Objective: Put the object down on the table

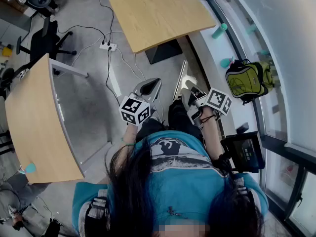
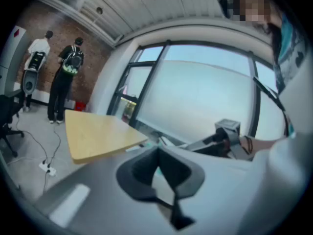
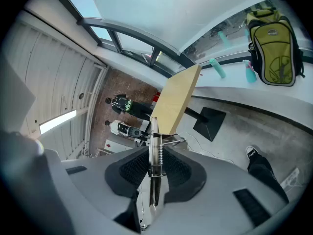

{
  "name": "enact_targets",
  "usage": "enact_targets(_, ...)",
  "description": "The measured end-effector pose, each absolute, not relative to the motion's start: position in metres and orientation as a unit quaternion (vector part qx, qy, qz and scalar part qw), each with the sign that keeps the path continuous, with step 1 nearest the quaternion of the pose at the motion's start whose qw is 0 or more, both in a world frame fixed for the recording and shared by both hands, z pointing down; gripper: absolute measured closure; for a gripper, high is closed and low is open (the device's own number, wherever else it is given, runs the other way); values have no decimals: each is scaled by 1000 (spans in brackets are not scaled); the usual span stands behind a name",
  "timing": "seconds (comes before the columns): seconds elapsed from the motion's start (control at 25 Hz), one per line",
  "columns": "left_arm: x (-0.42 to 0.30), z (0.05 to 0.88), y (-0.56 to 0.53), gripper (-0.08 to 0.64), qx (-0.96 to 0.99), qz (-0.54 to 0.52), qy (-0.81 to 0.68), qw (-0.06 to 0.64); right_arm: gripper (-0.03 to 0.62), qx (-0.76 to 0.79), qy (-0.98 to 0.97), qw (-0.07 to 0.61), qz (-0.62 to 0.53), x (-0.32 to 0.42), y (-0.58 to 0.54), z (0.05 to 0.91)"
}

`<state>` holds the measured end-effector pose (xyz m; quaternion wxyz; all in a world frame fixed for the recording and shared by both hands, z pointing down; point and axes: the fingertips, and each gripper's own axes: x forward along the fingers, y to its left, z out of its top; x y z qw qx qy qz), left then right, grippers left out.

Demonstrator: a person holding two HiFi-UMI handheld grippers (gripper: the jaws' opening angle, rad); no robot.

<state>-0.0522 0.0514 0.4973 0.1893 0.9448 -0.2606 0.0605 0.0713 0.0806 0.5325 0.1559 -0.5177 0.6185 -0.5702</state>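
Note:
My right gripper (image 3: 155,173) is shut on a thin metal tool with a coil spring (image 3: 155,153); its blade sticks up between the pads, which press on both sides. In the head view this gripper (image 1: 190,95) is held in the air over the floor, with the tool (image 1: 181,78) pointing toward the light wooden table (image 1: 158,14) ahead. That table also shows in the right gripper view (image 3: 177,99) and the left gripper view (image 2: 98,133). My left gripper (image 2: 157,168) is shut with nothing in it, and hangs beside the right one (image 1: 149,87).
A second wooden table (image 1: 34,122) stands at the left. A green backpack (image 1: 247,78) and teal bottles (image 1: 219,31) sit on the window ledge at the right. Cables and a power strip (image 1: 108,46) lie on the floor near an office chair (image 1: 44,41). Two people (image 2: 68,80) stand far off.

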Motion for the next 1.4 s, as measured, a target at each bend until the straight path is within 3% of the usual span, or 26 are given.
enact_targets(0.56,85,499,-54,557,925,61,-315,202,502,-457,666,97,-582,194,-55,537)
enact_targets(1.04,71,508,-121,557,899,76,-380,206,502,-415,691,63,-589,197,-144,550)
enact_targets(1.4,51,511,-224,557,899,65,-381,206,502,-413,696,27,-587,177,-276,570)
